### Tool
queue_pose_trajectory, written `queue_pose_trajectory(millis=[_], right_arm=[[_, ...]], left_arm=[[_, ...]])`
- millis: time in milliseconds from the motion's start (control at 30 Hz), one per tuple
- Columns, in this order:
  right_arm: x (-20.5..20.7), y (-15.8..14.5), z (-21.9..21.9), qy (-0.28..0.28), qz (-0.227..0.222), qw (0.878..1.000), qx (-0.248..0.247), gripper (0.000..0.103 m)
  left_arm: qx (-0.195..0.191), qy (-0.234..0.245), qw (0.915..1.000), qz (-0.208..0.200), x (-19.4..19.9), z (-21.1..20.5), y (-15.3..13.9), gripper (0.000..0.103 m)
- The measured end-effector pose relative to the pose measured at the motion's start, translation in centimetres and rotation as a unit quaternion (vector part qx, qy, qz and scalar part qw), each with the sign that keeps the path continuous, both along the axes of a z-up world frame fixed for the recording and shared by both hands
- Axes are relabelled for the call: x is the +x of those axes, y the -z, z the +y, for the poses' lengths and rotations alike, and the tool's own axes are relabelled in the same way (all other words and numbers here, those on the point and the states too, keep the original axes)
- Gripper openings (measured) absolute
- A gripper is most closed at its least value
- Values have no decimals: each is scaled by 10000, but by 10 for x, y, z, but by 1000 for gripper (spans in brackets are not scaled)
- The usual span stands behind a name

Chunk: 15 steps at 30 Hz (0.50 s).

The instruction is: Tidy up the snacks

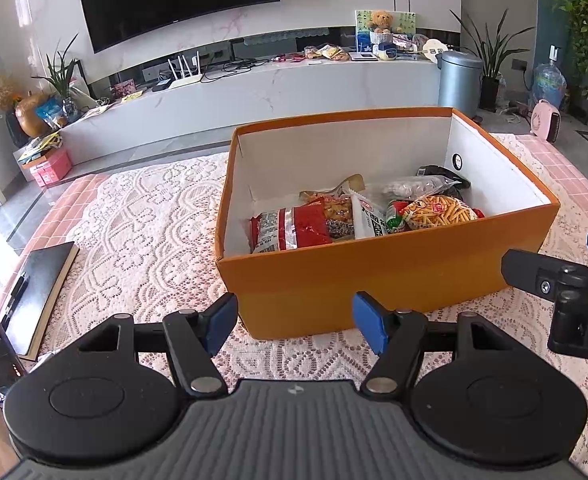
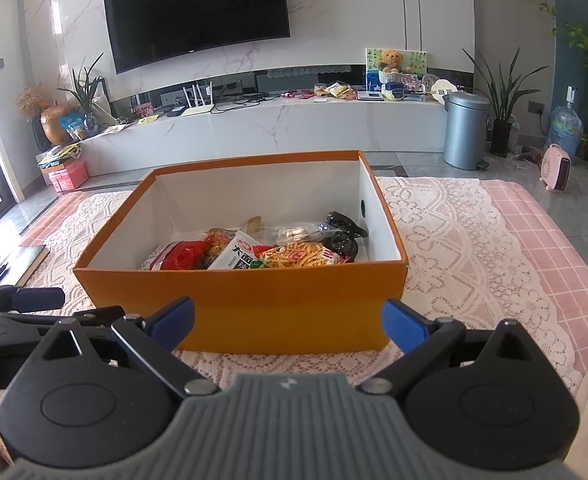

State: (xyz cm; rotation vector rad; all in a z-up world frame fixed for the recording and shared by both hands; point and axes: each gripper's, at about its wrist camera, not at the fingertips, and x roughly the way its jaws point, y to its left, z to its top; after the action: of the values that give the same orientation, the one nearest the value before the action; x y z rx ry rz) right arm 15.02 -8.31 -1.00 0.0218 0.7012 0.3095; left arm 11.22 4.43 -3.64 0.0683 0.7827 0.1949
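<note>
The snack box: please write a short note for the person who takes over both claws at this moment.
Left claw: open, empty, in front of the orange box.
Right claw: open, empty, also before the box's near wall.
Box stands on the lace cloth, no lid on it.
Inside: red packet, white packet, yellow sticks packet, dark packet, and others I cannot name.
Done: the snacks seen on this table are in the box.
Left: I see no loose snack on the cloth; perhaps only tidy the packets.
</note>
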Motion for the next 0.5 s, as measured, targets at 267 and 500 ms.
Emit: queue_pose_trajectory(millis=[267,500], right_arm=[[0,0,0,-2,5,10000,-1,97],[-1,1,0,-3,16,10000,-4,97]], left_arm=[[24,-7,10000,6,0,-1,0,77],[38,-13,10000,22,0,-1,1,77]])
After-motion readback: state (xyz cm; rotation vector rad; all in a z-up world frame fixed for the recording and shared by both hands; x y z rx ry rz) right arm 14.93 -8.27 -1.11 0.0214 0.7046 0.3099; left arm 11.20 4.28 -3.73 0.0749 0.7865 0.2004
